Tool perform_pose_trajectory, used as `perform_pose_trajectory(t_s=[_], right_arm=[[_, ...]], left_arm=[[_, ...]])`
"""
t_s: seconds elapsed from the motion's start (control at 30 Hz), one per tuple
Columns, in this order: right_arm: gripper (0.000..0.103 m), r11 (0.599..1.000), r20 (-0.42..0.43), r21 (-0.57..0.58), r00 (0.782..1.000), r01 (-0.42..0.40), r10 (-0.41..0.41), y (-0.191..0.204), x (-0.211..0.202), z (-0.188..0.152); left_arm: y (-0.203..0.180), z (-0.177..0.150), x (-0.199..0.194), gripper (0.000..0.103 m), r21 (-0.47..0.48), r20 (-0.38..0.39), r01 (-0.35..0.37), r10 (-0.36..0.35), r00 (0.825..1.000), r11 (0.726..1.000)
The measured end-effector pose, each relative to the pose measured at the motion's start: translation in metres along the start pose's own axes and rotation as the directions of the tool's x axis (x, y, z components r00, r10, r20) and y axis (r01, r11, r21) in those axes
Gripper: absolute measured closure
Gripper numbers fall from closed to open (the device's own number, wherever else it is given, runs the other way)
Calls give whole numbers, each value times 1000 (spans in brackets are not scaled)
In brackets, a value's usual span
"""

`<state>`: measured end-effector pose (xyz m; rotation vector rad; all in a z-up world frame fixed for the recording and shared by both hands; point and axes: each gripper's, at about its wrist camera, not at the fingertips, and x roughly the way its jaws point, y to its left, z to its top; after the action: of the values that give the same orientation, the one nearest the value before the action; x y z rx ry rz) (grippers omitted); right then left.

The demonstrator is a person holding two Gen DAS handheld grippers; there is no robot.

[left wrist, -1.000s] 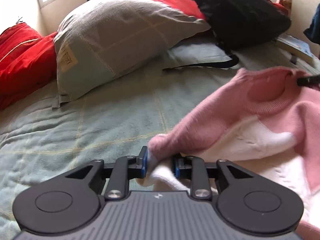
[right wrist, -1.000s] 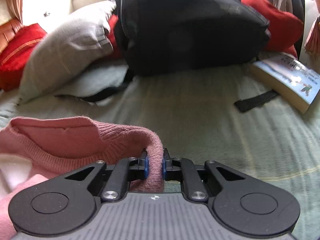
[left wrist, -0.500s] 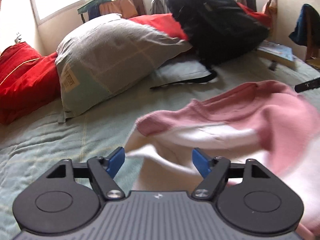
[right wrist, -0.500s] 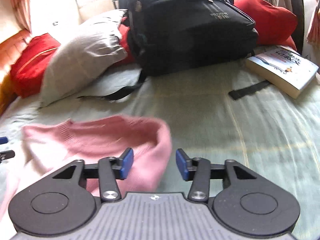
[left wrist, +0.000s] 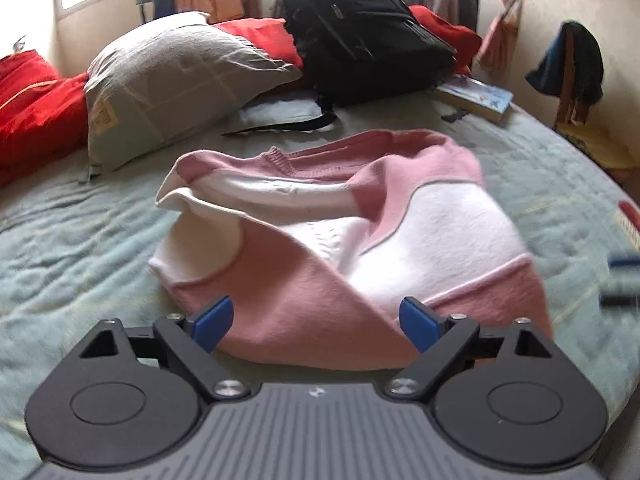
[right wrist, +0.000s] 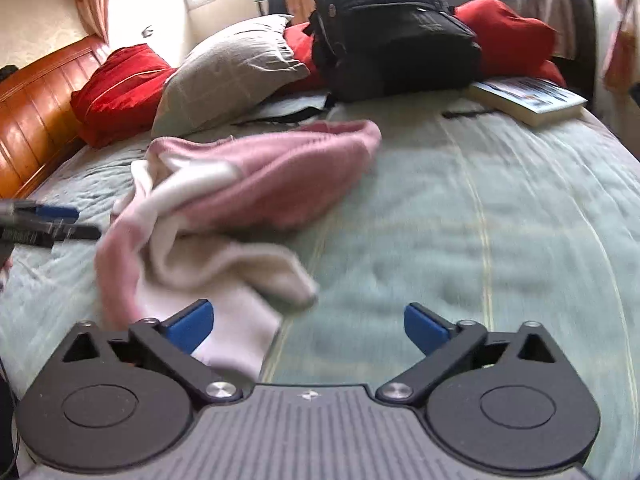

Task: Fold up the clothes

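Both sets of jaws are wide apart right now with nothing pinched between them. A second ago the left gripper (left wrist: 316,322) was clamped on the white-and-pink edge of the sweater and the right gripper (right wrist: 308,326) was clamped on the pink ribbed collar; since then the jaws on both have just been opening, and each blue pad now stands clear of the knit. From the left wrist view the pink hem sits between the open pads but isn't being squeezed. On the right side, a white bit of fabric lies by the left-hand pad and bare bedspread shows across the rest of the gap.

So the pink and white sweater (left wrist: 344,236) has been let go and is lying on the bed (right wrist: 500,208) by itself, roughly mid-bed, in front of the grey pillow (left wrist: 176,80) and the black backpack (left wrist: 360,36), with the book (right wrist: 528,98) off to the far right. Both cameras now sit farther back from it than they did half a second ago.

Honestly it doesn't look like a finished fold yet. It's doubled over on itself, collar at the far side, a white flap sticking up on the left, a rumpled white piece trailing toward the right gripper. My guess is that was one fold laid down, and the next thing is regrabbing the loose bits to square it up.
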<state>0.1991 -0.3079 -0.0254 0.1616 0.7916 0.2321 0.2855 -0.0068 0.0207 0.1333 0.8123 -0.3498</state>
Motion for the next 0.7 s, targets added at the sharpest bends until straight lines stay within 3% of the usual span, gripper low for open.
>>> perform_pose_trajectory(t_s=[0.1,0.2,0.33,0.6,0.7], right_arm=[[0,998,-18,58,1000,16,-15,7,-9,-24],[0,998,-9,64,1000,16,-15,17,-18,-40],[0,998,-2,63,1000,-22,22,27,-23,-52],[0,997,4,71,1000,-28,27,17,-26,-53],[0,996,3,80,1000,-29,29,13,-22,-53]], left_arm=[[-6,5,5,12,-35,-10,-8,7,1000,999],[-11,12,21,10,-44,-47,-79,77,996,996],[-9,20,48,10,-59,-118,-196,188,975,979],[2,10,57,6,-23,-177,-304,295,939,952],[6,8,54,4,-2,-188,-309,303,934,951]])
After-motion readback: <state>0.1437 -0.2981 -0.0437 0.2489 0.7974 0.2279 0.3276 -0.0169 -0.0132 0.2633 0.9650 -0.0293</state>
